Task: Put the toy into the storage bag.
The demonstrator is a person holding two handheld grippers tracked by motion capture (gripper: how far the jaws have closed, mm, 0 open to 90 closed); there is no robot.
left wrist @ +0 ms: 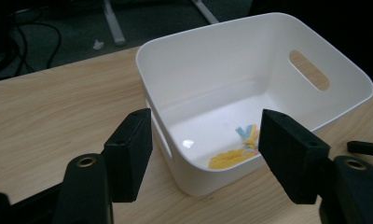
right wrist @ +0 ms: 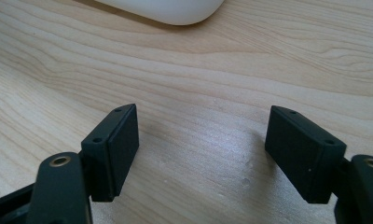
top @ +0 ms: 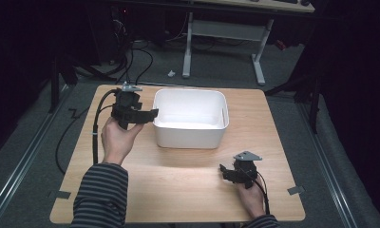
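Note:
A white plastic bin (top: 190, 118) stands mid-table, with handle slots in its end walls. In the left gripper view the bin (left wrist: 212, 74) holds a small yellow piece (left wrist: 226, 159) and a bundle of pastel strips (left wrist: 248, 135) on its floor. My left gripper (top: 150, 114) hovers at the bin's left rim, open, with nothing between its jaws (left wrist: 205, 154). My right gripper (top: 224, 170) rests low over the bare wood at the front right, open and empty (right wrist: 201, 151). The bin's rounded corner (right wrist: 166, 9) shows beyond its jaws.
The wooden table (top: 178, 185) has bare room in front of the bin. A tape tab (top: 295, 190) marks its right edge. Behind the table stand a white desk frame (top: 259, 57) and cables (top: 131, 57) on the grey floor.

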